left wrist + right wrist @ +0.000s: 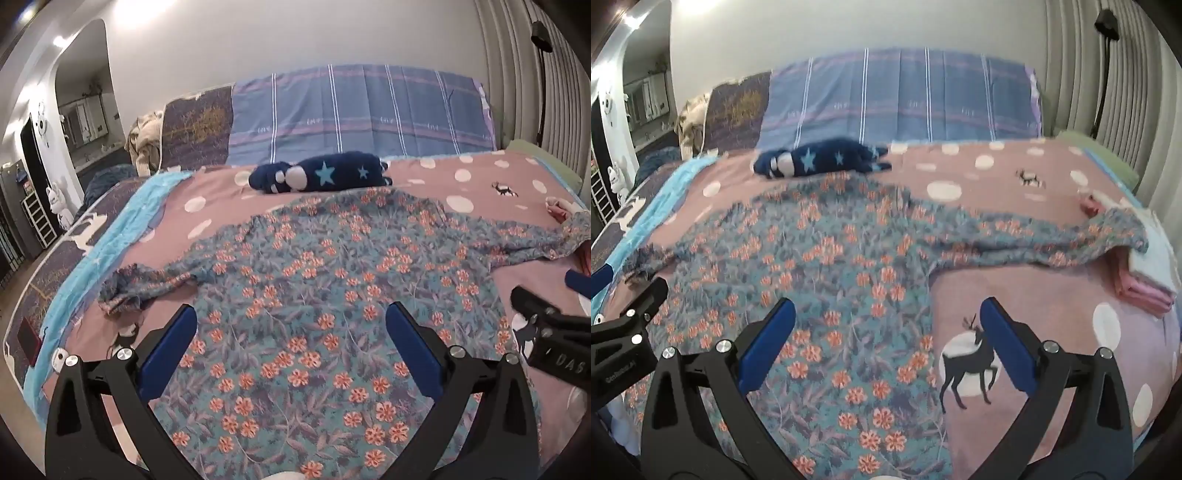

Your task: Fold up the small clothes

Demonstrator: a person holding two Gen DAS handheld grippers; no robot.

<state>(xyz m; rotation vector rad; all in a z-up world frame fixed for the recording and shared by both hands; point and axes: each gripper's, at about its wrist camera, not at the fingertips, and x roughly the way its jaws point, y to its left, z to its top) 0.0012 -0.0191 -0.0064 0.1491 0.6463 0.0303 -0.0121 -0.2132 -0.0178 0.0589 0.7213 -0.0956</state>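
Floral garment [314, 280] spread flat on the bed, body toward the near edge, both sleeves out to the sides; teal ground with orange flowers. Left sleeve [144, 284] bunched and wrinkled at its cuff, lying on the pink blanket [480, 173] near the light blue strip [92, 254] along the bed's left side. Right sleeve [1052, 240] stretched toward the right edge of the bed, its end draped onto a small stack of folded clothes [1145, 284], pink and white. Left gripper [291, 317] above the lower middle of the garment, jaws spread wide, blue pads facing each other, nothing between them but the cloth lying below; no contact with the fabric can be made out. Right gripper [886, 314] likewise spread wide and empty, hovering over the garment's right side seam, one finger over the floral cloth, the other over the blanket's deer print [967, 365]. Each gripper shows at the edge of the other's view, so the two sit side by side and close. Beyond the garment's collar, a dark blue soft item with pale stars [317, 173] lies across the blanket, just touching or just past the collar edge; cannot tell which. Striped blue cloth [362, 110] upright at the head of the bed. Right view slightly blurred.
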